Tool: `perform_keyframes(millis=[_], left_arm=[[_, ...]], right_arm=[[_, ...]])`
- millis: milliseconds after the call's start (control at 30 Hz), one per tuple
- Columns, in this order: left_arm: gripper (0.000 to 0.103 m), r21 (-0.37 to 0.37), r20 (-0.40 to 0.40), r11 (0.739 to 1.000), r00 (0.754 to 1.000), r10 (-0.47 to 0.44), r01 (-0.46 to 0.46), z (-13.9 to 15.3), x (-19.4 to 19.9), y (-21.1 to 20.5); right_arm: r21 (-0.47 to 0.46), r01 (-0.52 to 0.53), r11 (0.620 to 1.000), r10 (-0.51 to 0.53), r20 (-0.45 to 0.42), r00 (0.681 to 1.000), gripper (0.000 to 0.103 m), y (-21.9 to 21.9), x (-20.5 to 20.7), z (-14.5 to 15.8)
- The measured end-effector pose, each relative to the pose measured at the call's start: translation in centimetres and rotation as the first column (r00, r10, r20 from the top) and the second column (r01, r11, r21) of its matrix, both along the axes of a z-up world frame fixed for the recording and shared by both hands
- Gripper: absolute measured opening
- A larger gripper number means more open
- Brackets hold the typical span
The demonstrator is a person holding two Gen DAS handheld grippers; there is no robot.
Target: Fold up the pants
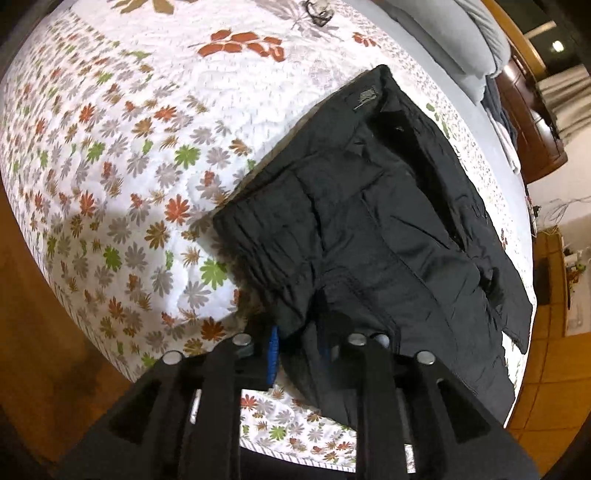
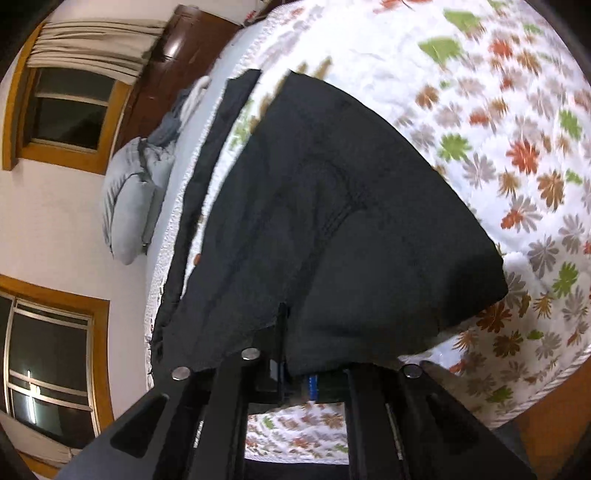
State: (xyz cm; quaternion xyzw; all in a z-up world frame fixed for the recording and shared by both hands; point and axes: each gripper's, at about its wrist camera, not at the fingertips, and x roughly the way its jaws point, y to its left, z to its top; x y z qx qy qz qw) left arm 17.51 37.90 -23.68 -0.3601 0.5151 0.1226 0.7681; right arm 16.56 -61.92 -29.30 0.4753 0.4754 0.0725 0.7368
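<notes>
Black pants (image 1: 373,221) lie on a floral quilt, waistband with a small label toward the far end. My left gripper (image 1: 299,347) is shut on the near edge of the pants and lifts it a little off the quilt. In the right wrist view the pants (image 2: 332,221) drape over my right gripper (image 2: 295,369), which is shut on the near cloth edge; the cloth hides most of its fingers. A strip of the pants runs along the bed's left side.
The white quilt (image 1: 147,147) with flower prints covers the bed. A grey pillow (image 2: 129,206) lies at the bed's far side, next to a wooden headboard (image 2: 177,59). Windows (image 2: 55,110) and an orange floor (image 1: 554,369) surround the bed. A small dark object (image 1: 319,13) sits far away.
</notes>
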Motion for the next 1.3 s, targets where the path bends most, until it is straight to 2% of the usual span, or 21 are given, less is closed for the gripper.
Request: perform_keyframes(millis=[33,67,100,133,167,200,233,267,333,367,400,433,467,567,700,867,1100,1133,1167,1200,1300], left_arm=[[0.037,-0.012,0.015,1.0,1.0,-0.008,0.009,0.1,-0.1,0.2],[0.047,-0.027,0.035,0.999,0.999,-0.018,0.019,0.5,-0.5,0.2],[0.071,-0.008,0.035,1.0,0.999,-0.016,0.017,1.1,-1.0,0.3],[0.086,0.057,0.02,0.998,1.0,-0.012,0.011,2.0,-1.5,0.2],[0.087,0.111,0.016,0.994,1.0,-0.016,0.014,2.8,-1.4,0.1],[0.088,0.194,0.026,0.98,0.999,-0.04,0.034,4.4,-1.6,0.3],[0.089,0.219,0.043,0.975,0.998,-0.055,0.044,5.1,-1.8,0.3],[0.09,0.238,0.063,0.97,0.996,-0.066,0.049,6.1,-1.7,0.8],[0.094,0.262,0.097,0.963,0.991,-0.095,0.067,8.1,-0.4,1.7],[0.095,0.267,0.111,0.961,0.987,-0.112,0.079,8.8,0.6,2.0],[0.098,0.264,0.132,0.96,0.982,-0.135,0.096,9.6,2.2,2.3],[0.099,0.25,0.158,0.961,0.974,-0.162,0.12,10.2,3.8,2.5],[0.099,0.238,0.179,0.961,0.966,-0.186,0.141,10.6,5.6,2.6],[0.1,0.199,0.19,0.957,0.95,-0.248,0.21,10.6,12.1,3.1],[0.1,0.167,0.13,0.95,0.949,-0.287,0.264,8.0,20.1,3.9],[0.1,0.122,0.068,0.945,0.948,-0.312,0.302,3.8,26.8,4.8],[0.098,0.047,0.026,0.929,0.929,-0.368,0.366,-0.6,32.2,5.2],[0.094,0.048,0.038,0.919,0.919,-0.393,0.391,-0.6,32.5,4.9],[0.082,0.051,0.042,0.905,0.905,-0.424,0.422,-0.6,32.7,4.4],[0.048,0.051,0.035,0.898,0.898,-0.439,0.437,-0.6,32.9,4.2],[0.039,0.065,0.011,0.895,0.897,-0.442,0.44,-0.9,32.9,4.2]], right_arm=[[0.016,-0.005,1.0,0.005,-0.003,1.0,0.024,0.0,0.0,0.0],[0.039,-0.014,0.999,0.014,-0.005,1.0,0.04,-0.4,-0.1,0.2],[0.037,-0.015,0.999,0.015,-0.003,1.0,0.046,-0.8,-0.4,0.9],[0.009,-0.012,1.0,0.012,-0.003,1.0,0.058,-1.5,-0.7,1.7],[-0.035,-0.005,0.999,0.004,-0.006,1.0,0.07,-2.4,-1.1,2.8],[-0.091,0.013,0.996,-0.015,-0.016,1.0,0.073,-3.4,-1.6,3.8],[-0.172,0.043,0.984,-0.05,-0.034,0.998,0.075,-4.5,-2.1,4.9],[-0.233,0.064,0.97,-0.076,-0.041,0.996,0.076,-5.5,-2.5,5.7],[-0.42,0.116,0.9,-0.133,-0.012,0.991,0.077,-6.8,-2.8,9.2],[-0.466,0.124,0.876,-0.132,0.016,0.991,0.08,-6.8,-2.4,10.8],[-0.475,0.124,0.871,-0.122,0.035,0.992,0.083,-6.6,-1.8,11.8],[-0.469,0.11,0.876,-0.095,0.057,0.994,0.091,-6.2,-0.8,12.8],[-0.447,0.077,0.891,-0.047,0.077,0.996,0.097,-5.4,0.7,13.6],[-0.415,-0.009,0.91,0.048,0.084,0.995,0.097,-2.5,5.2,14.1],[-0.33,-0.091,0.94,0.121,0.072,0.99,0.097,1.6,12.0,12.7],[-0.281,-0.164,0.946,0.182,0.039,0.983,0.098,5.4,19.2,10.4],[-0.251,-0.256,0.933,0.271,0.025,0.962,0.098,7.2,28.8,9.2],[-0.249,-0.267,0.931,0.28,0.022,0.96,0.098,7.1,30.0,9.1],[-0.255,-0.284,0.924,0.297,0.012,0.955,0.098,6.8,31.6,9.0],[-0.271,-0.291,0.918,0.304,0.005,0.953,0.098,6.4,32.6,9.0],[-0.318,-0.294,0.901,0.307,-0.01,0.952,0.098,4.4,36.7,9.3]])
